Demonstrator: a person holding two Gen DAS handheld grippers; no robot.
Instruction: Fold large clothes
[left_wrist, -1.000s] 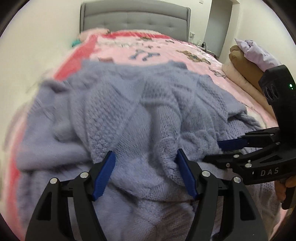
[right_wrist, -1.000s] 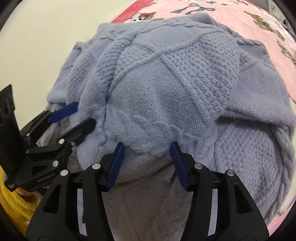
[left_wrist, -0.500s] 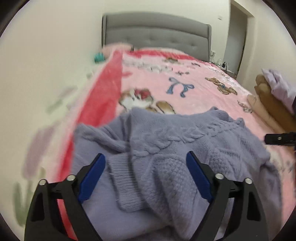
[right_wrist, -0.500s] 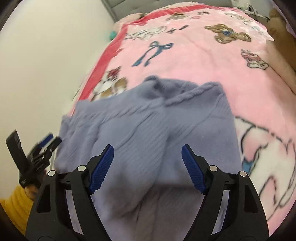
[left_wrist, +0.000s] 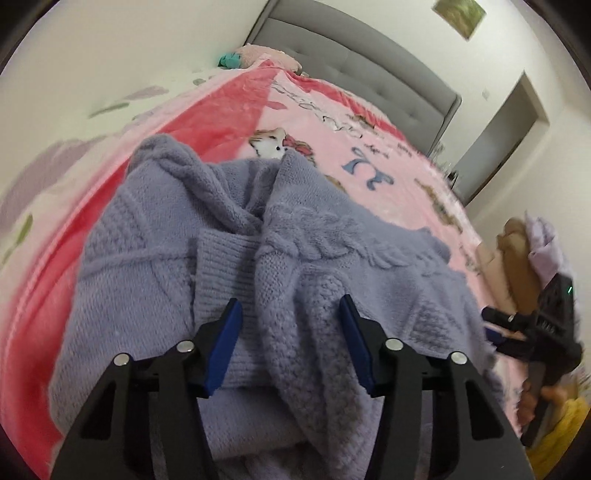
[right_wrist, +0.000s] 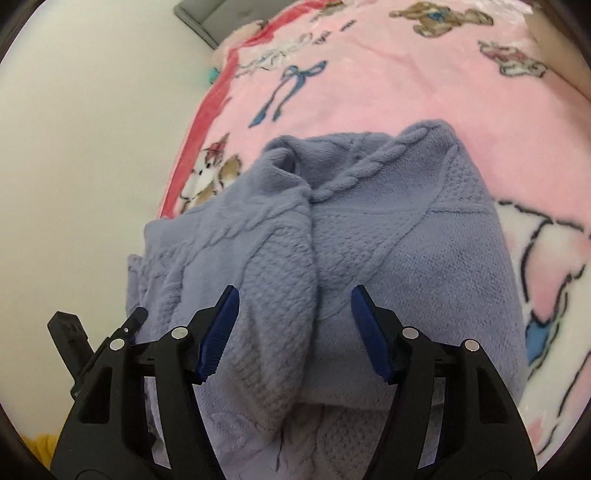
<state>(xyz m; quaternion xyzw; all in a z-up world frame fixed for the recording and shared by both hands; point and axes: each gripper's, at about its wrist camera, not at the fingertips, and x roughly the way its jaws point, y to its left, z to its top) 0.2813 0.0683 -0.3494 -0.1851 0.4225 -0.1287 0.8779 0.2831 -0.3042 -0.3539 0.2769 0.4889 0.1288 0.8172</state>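
1. The left tongs (left_wrist: 290, 345) stand about half open and are closing; a raised fold of the sweater (left_wrist: 147, 280) lies between the blue pads, which do not press on it.
2. The right tongs (right_wrist: 293, 334) stand a little wider and are also closing, a ridge of sweater between the pads, unpinched.
3. The sweater lies bunched on the bed (right_wrist: 388, 88), just ahead of and under both tongs.
4. The right tongs sit off to the right of the left ones, at the sweater's edge.
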